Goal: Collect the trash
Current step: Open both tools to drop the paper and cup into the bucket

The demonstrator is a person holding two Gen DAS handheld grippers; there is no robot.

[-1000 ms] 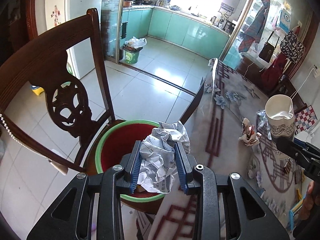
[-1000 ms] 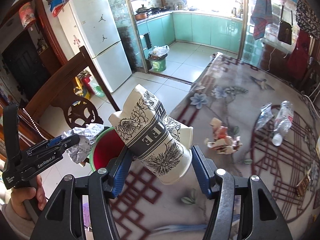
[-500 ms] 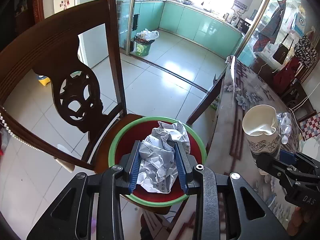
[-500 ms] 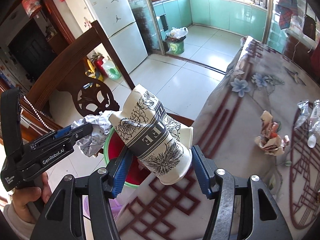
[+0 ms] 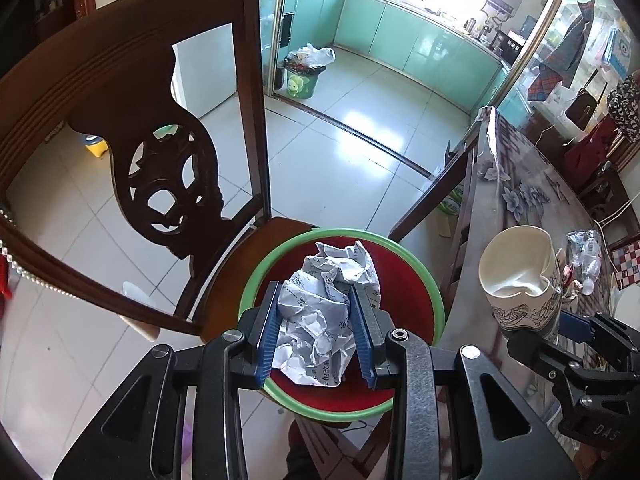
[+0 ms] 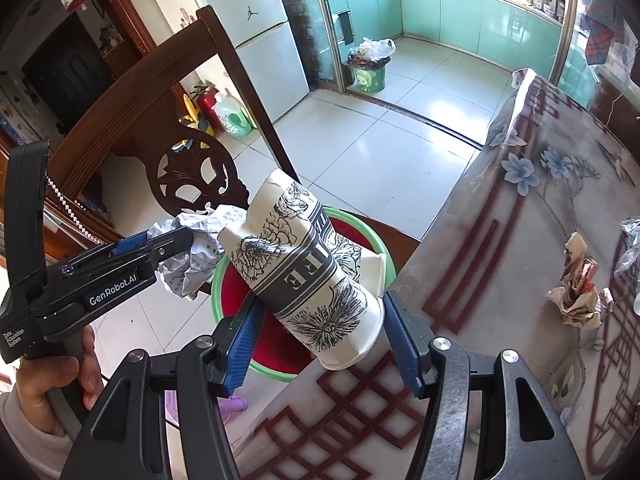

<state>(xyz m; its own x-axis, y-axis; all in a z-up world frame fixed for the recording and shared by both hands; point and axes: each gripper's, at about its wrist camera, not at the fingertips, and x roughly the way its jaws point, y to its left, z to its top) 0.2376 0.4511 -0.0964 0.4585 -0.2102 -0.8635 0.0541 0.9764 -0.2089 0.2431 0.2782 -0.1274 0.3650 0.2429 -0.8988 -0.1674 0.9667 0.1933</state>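
On my far left I see the carved wooden chair (image 5: 132, 128), and on its seat sits the red basin with a green rim (image 5: 400, 276). My left hand-held gripper (image 5: 316, 330) hangs right over that basin, its blue pads pressed in on both sides of a crumpled ball of printed paper (image 5: 326, 312), which is held clear of the basin floor as far as I can tell. In the right wrist view my right hand-held gripper (image 6: 320, 340) is closed around a flower-printed paper cup (image 6: 304, 276), squeezed and dented, tilted with its base toward the camera, above the near edge of the basin and the tabletop (image 6: 500, 280). Further right on the flower-patterned tabletop lies a crumpled wrapper (image 6: 578, 290), and just beyond it a clear plastic bottle (image 5: 588, 256) on its side.
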